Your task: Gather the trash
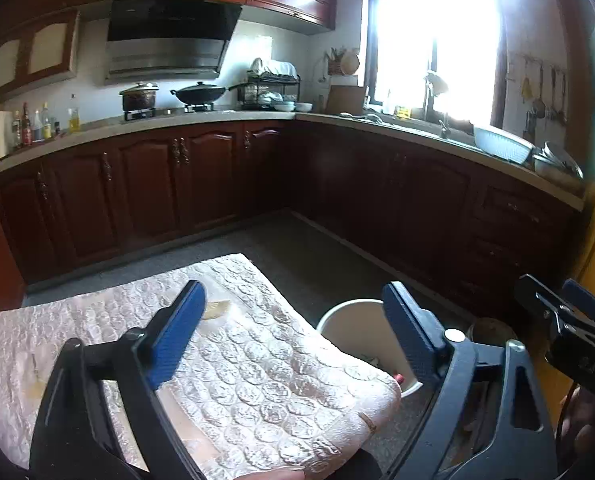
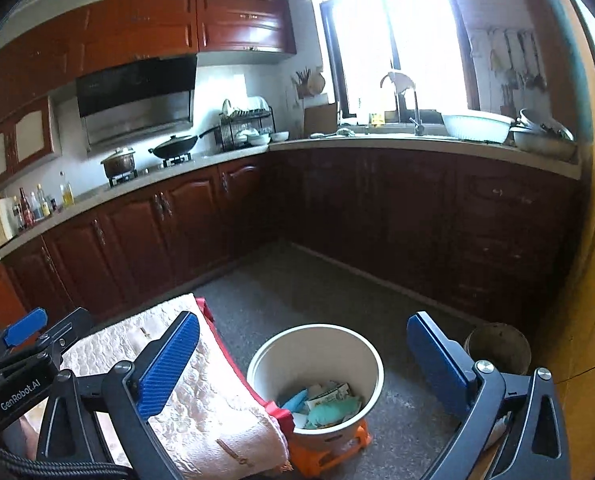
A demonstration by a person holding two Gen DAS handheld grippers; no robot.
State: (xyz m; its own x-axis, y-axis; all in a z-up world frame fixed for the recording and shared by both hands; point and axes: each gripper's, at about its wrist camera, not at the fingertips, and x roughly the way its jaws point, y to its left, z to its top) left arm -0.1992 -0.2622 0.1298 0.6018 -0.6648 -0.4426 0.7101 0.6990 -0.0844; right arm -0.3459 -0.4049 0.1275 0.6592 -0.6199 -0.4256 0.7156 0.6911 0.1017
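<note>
Both tongs released, nothing between the pads: left tongs point(image 1: 293, 336) over the quilted surface point(image 1: 257, 380), right tongs point(image 2: 303, 364) above the bin point(image 2: 257, 360). Trash point(image 2: 321, 404) lies in the bin bottom at 6 o'clock of the right view: teal and paper wrappers, probably light, soft, crushable. One tan scrap point(image 1: 217, 309), possibly paper, remains on the surface at 7 o'clock; pinch by its edge.
</note>
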